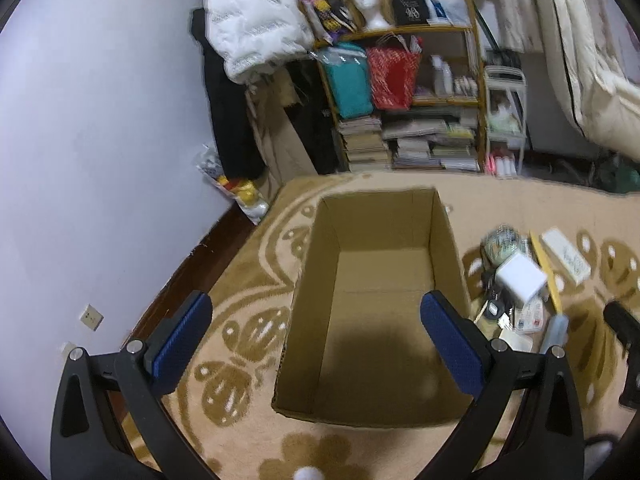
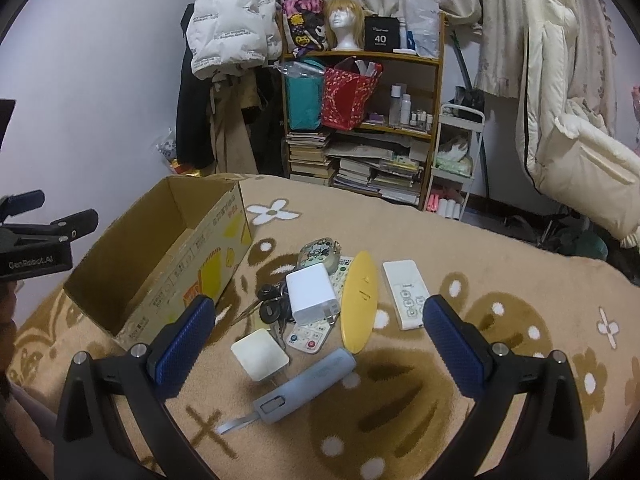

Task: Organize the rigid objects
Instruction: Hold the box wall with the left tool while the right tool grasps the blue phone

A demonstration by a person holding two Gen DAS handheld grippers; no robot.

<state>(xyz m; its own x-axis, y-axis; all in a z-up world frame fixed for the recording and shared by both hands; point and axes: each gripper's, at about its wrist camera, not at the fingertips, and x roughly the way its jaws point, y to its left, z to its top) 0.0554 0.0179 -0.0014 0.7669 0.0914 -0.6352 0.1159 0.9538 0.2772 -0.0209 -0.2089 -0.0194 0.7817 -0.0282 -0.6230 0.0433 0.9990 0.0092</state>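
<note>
Our left gripper point(image 1: 316, 320) hangs spread wide and empty over the open cardboard box point(image 1: 376, 308), whose bare floor fills the gap between the pads, its rim free on all sides. Our right gripper point(image 2: 318, 326) is equally wide, holding nothing, above the patterned blanket point(image 2: 500, 264). Between its pads lies the clutter: a blue utility knife point(image 2: 304, 388) at six o'clock, a cream adapter point(image 2: 259, 354) at seven, a white charger point(image 2: 310, 294) touching the keys point(image 2: 272, 306), a yellow oval piece point(image 2: 359, 304) at twelve, a white remote point(image 2: 406, 294) at two. The box sits at ten o'clock, with open blanket right of the remote.
</note>
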